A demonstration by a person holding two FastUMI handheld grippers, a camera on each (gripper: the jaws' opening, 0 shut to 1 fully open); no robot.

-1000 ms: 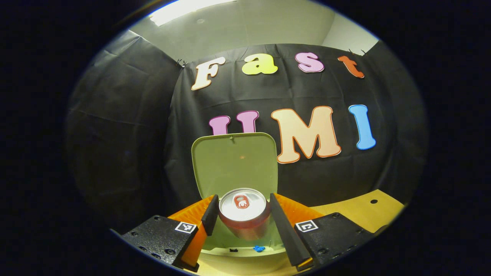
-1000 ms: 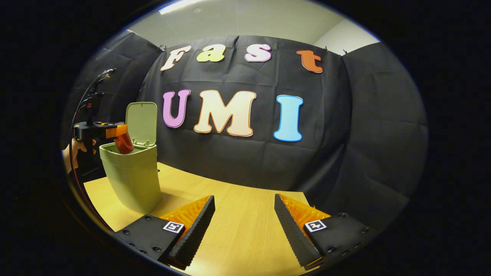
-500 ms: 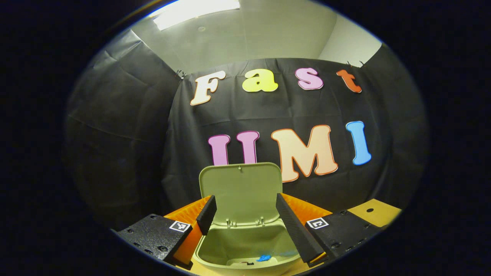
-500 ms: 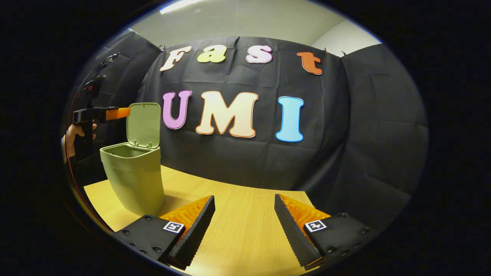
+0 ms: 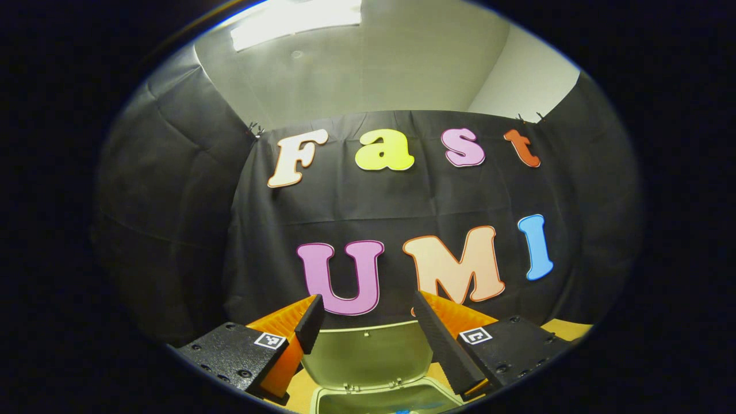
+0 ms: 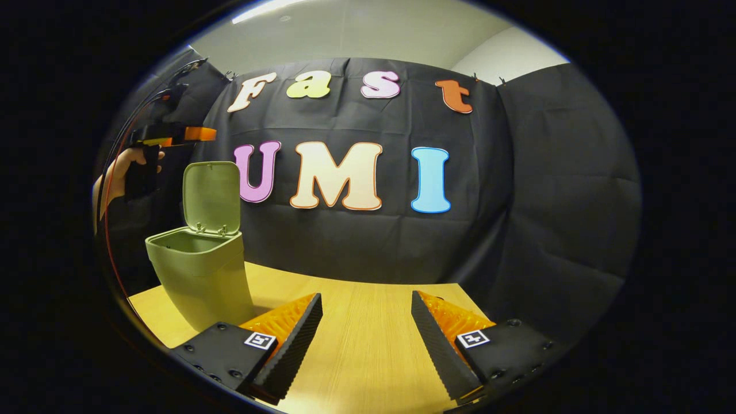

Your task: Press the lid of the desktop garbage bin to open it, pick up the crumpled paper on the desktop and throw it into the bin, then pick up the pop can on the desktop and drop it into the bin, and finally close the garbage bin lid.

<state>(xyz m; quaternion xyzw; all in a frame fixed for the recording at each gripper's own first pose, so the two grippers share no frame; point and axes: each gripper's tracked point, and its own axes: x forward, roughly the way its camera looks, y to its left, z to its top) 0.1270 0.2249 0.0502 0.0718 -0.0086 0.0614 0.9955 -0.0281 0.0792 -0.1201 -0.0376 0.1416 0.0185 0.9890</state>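
The green desktop bin (image 6: 201, 276) stands on the wooden table at the left in the right gripper view, its lid (image 6: 211, 196) swung up and upright. My left gripper (image 5: 368, 336) is open and empty, held above the bin; the raised lid (image 5: 368, 359) and the bin's rim (image 5: 379, 398) show low between its fingers. In the right gripper view that same left gripper (image 6: 198, 134) hangs above the lid's top edge, held by a hand (image 6: 123, 167). My right gripper (image 6: 367, 333) is open over bare table, right of the bin, with nothing between its fingers.
The wooden table (image 6: 368, 356) runs forward from the right gripper to the black cloth wall. A cable (image 6: 112, 190) hangs down from the left gripper beside the bin. A corner of the table (image 5: 569, 329) shows at the right in the left gripper view.
The left gripper let go of the red pop can over the bin, opened, and has risen above the upright lid. The right gripper has barely moved.
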